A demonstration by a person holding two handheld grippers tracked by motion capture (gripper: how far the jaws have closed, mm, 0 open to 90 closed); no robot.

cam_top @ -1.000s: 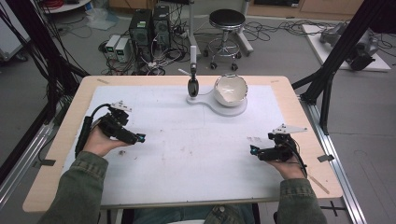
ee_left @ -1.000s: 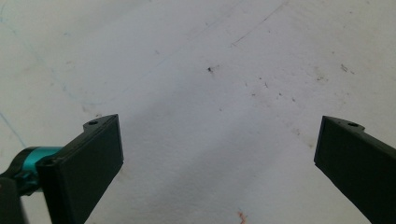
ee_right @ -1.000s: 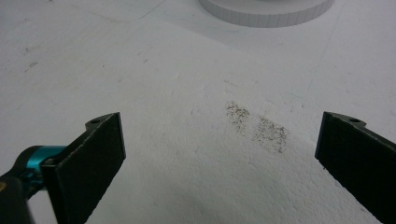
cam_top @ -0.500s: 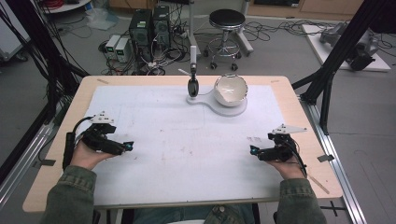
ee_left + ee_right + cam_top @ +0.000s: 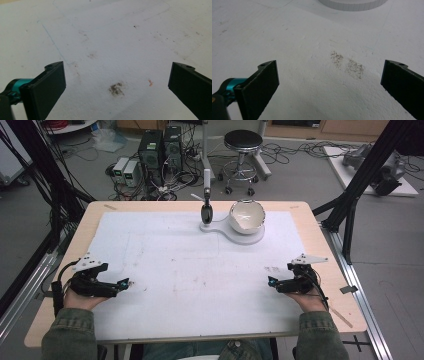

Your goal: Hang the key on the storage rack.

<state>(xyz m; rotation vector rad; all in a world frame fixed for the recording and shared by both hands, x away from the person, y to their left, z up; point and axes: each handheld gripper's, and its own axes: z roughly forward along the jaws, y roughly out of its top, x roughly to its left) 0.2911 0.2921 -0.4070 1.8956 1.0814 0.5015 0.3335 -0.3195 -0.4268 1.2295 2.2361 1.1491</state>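
Resting low at the near corners w/ jaws wide & empty, left gripper (image 5: 126, 282) and right gripper (image 5: 270, 281) look parked — bowl (image 5: 246, 213) sits far-centre, well apart, so approach stays clear.

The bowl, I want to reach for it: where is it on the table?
In the high view the bowl sits tilted on a white stand at the table's far edge, right of centre, beside a black scoop.

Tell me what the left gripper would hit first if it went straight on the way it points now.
Probably nothing soon: the left gripper, jaws open, points across the bare white mat toward the right gripper, the first thing in line, far across the table.
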